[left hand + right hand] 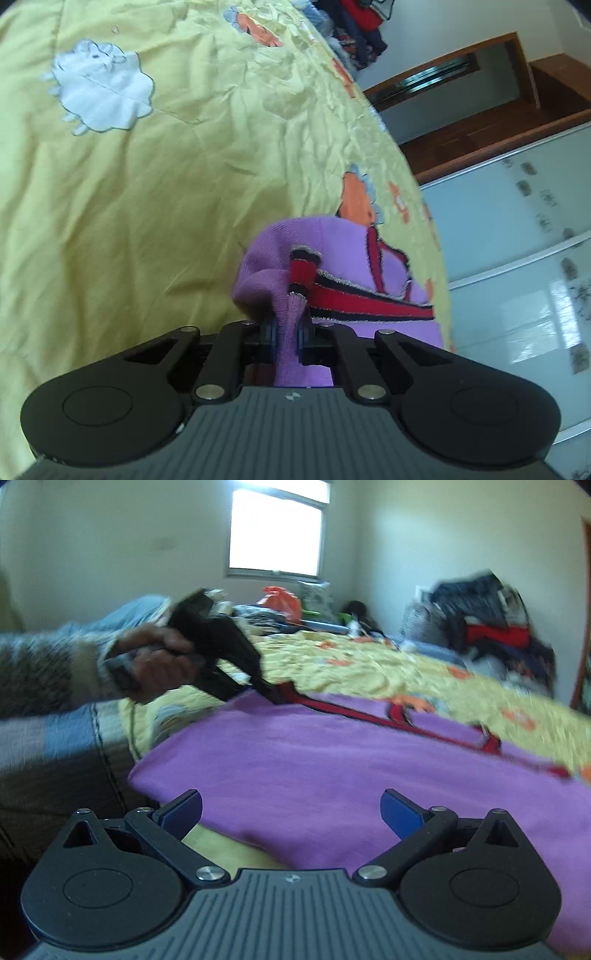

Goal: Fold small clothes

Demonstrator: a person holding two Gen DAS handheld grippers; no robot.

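A small purple garment (332, 760) with red and black striped trim lies on the yellow bedspread (369, 664). In the left wrist view my left gripper (286, 338) is shut on a pinched fold of the purple garment (291, 321) near its striped collar edge. The right wrist view shows that same left gripper (275, 698) at the garment's far corner, held by a hand (155, 661) in a grey knit sleeve. My right gripper (291, 812) stands open just above the garment's near edge, with purple cloth lying between its blue pads (400, 814) but not pressed.
The yellow bedspread (147, 203) carries white and orange animal patches. A heap of dark and red clothes (495, 627) sits at the far right of the bed. An orange bag (280, 600) and clutter lie under the window. White wardrobe doors (524, 258) stand beside the bed.
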